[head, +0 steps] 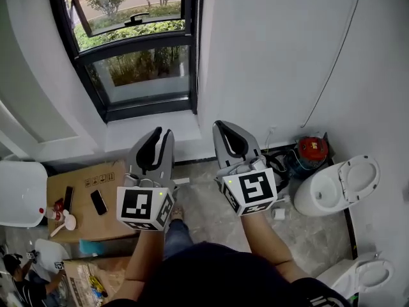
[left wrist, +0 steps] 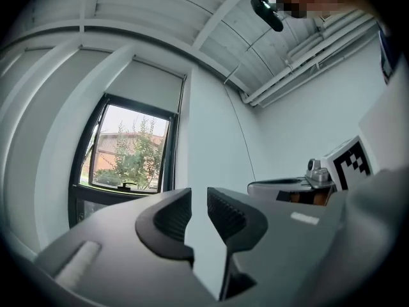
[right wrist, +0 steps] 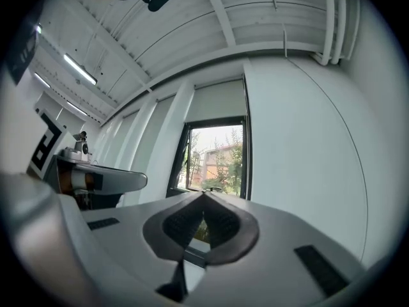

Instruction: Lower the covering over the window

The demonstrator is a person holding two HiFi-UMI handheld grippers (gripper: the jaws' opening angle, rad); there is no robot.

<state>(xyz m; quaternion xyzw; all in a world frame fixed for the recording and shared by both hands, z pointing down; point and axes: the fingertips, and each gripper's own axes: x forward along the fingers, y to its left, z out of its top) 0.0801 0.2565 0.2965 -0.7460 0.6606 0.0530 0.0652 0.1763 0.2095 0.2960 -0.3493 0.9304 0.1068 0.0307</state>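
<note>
Left tongs (left wrist: 199,203) slightly apart, empty; right tongs (right wrist: 204,200) clenched, empty. Blind (right wrist: 219,101) covers only window (right wrist: 217,157) top, hem horizontal, hanging downward.

Black window frame (head: 144,46), pale grey blind (left wrist: 150,85)

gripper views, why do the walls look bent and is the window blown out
Left gripper view: fisheye lens bows the wall and ceiling lines, corners go black; window bright, top near white, trees still readable. Right gripper view: same bowing, same bright window. Head view: straighter lines, even daylight, sharp.
</note>
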